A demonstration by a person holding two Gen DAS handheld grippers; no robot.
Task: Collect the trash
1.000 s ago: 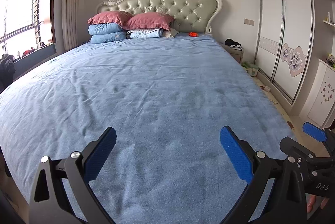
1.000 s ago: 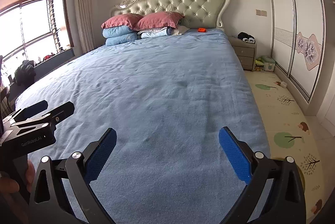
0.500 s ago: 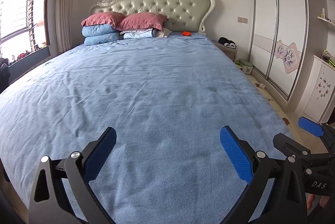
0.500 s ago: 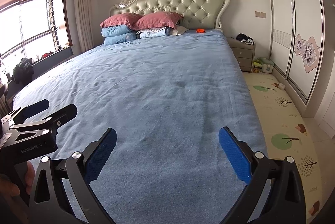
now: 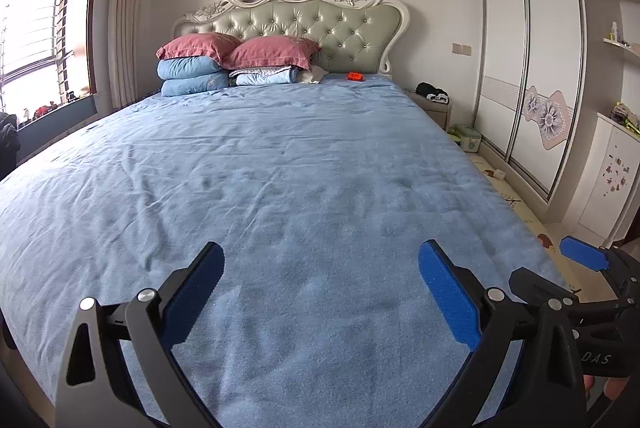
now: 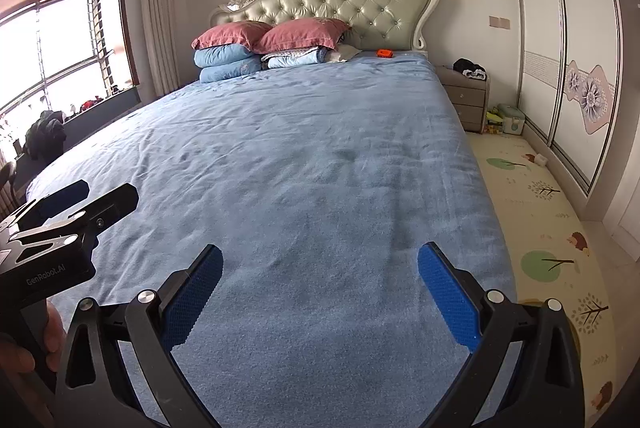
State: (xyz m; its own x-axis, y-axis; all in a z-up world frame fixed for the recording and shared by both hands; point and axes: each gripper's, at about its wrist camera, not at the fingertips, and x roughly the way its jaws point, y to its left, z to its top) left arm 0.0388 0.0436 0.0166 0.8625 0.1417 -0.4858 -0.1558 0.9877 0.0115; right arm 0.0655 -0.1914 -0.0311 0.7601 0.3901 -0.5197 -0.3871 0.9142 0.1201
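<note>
— Trash: a small orange item [image 5: 355, 76] is seen far off on the blue bed [image 5: 280, 168], near the headboard [image 5: 296, 24].
— And the grippers?
— The left gripper [image 5: 320, 292] and right gripper [image 6: 320, 292] are held spread, empty, over the near end.

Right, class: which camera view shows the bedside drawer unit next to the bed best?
The right wrist view. There the bedside drawer unit shows its top, its front and its two drawers with knobs, with dark clothing lying on it. In the left wrist view the bed hides most of it: only the top edge and part of the front show.
</note>
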